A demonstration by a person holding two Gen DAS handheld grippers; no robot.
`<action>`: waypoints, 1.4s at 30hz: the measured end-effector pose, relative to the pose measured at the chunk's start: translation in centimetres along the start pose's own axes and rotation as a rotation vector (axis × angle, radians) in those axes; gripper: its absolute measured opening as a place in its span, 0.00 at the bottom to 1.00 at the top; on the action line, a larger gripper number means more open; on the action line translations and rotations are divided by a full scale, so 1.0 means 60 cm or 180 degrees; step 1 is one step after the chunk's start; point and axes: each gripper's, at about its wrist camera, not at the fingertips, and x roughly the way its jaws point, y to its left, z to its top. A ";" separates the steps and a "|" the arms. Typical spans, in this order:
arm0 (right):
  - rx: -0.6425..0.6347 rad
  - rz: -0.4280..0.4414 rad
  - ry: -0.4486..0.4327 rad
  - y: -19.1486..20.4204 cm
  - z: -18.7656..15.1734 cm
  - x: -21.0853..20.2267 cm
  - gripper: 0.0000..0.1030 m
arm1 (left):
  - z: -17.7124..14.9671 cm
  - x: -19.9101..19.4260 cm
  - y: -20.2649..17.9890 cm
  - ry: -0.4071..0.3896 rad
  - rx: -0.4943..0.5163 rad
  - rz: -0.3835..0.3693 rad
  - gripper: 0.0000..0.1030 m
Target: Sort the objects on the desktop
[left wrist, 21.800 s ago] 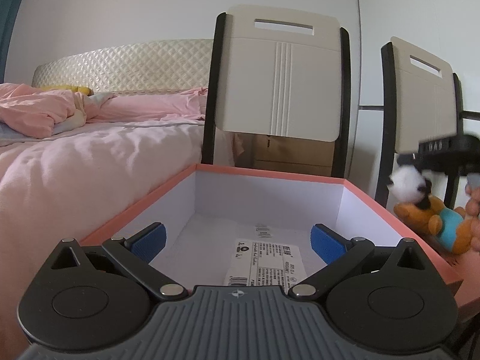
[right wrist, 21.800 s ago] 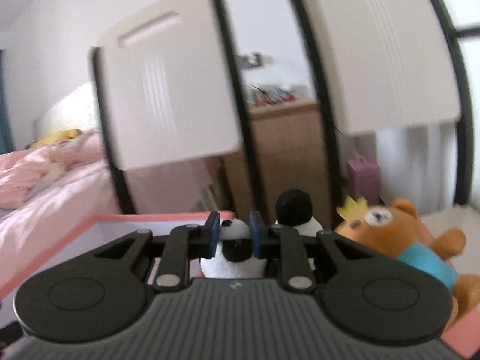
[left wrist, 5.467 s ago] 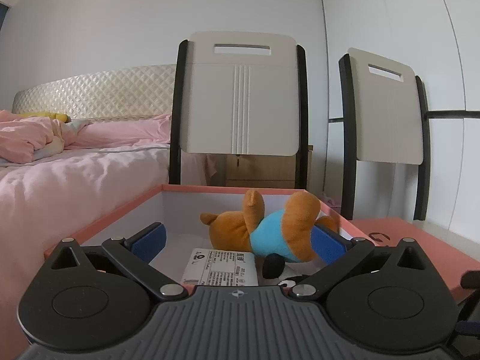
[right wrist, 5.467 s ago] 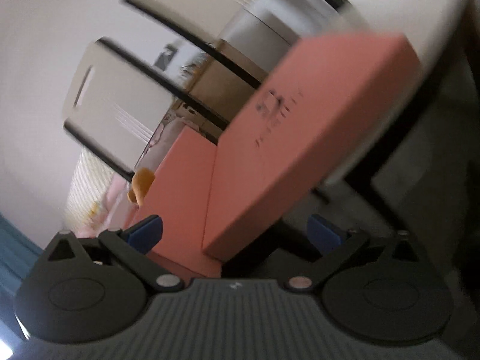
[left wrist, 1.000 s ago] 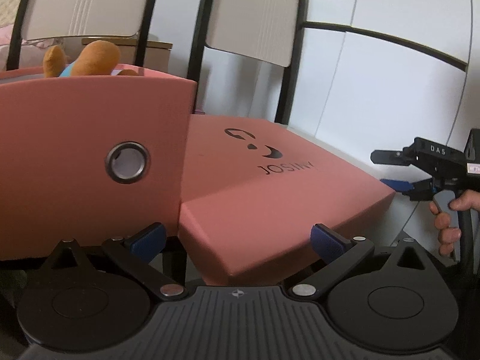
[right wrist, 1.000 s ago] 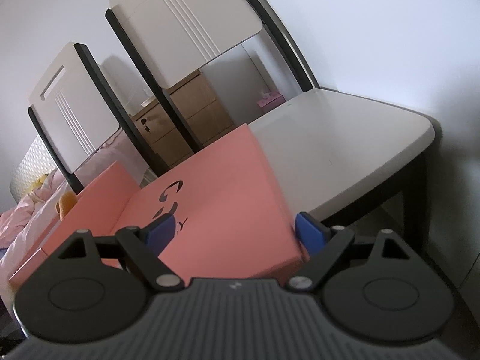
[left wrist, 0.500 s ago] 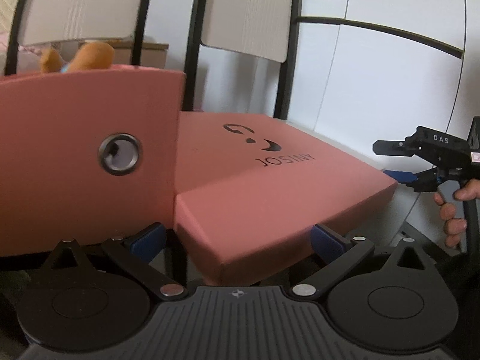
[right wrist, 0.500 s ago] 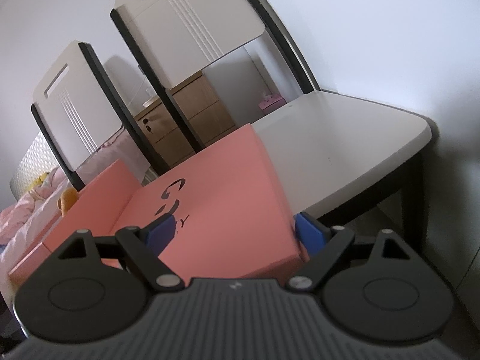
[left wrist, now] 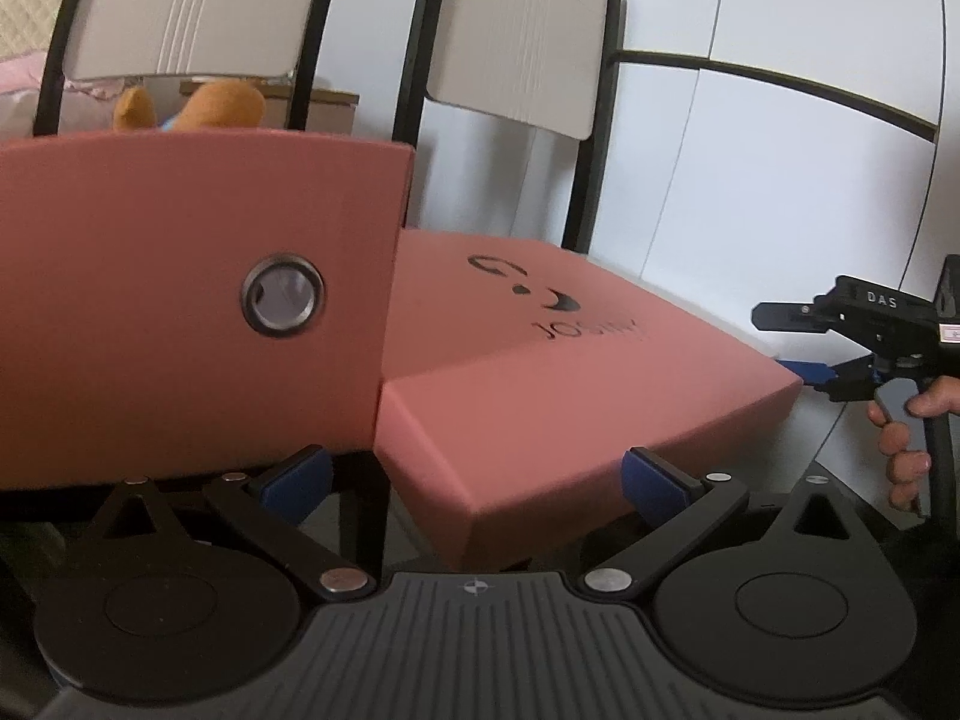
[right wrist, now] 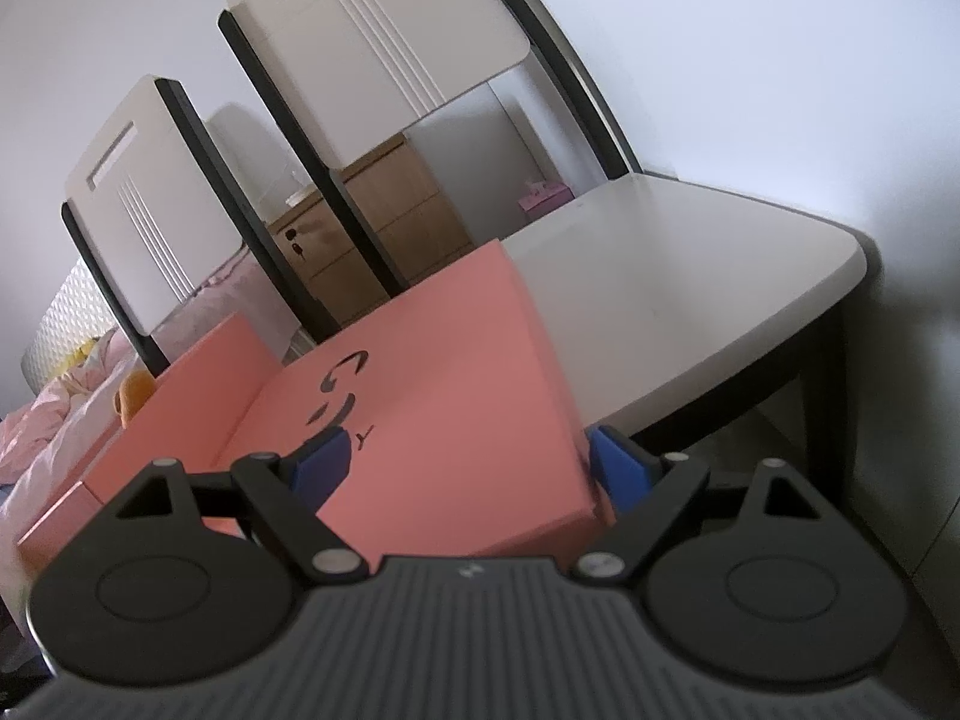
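A pink box lid (left wrist: 570,372) with a black logo lies on a chair seat beside the taller pink box (left wrist: 180,300). An orange plush bear (left wrist: 192,105) pokes above the box's rim. My left gripper (left wrist: 474,477) is open, its blue pads on either side of the lid's near corner. My right gripper (right wrist: 462,459) is open and straddles the lid (right wrist: 432,420) at its right end; it also shows in the left wrist view (left wrist: 840,354), with one blue pad at the lid's far right corner.
Two white chairs with black frames (right wrist: 372,60) stand side by side. The right chair's white seat (right wrist: 690,264) bears the lid. A wooden drawer cabinet (right wrist: 384,228) and a bed with pink bedding (right wrist: 54,408) lie behind. A white wall is to the right.
Over the last second my right gripper moved further onto the lid's right end. My left gripper rose slightly around the near corner. The lid itself has barely shifted.
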 end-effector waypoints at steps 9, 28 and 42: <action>-0.0241 -0.0077 0.0050 0.012 -0.007 0.009 0.86 | -0.005 0.023 -0.009 0.0100 0.0012 -0.0160 1.00; -0.0342 0.0135 0.0077 0.011 -0.055 -0.048 0.86 | 0.002 -0.005 0.010 0.0199 -0.0102 -0.0235 1.00; 0.1156 0.0535 0.0617 -0.072 -0.043 0.030 0.84 | 0.018 0.048 0.099 0.0394 -0.1324 -0.0777 1.00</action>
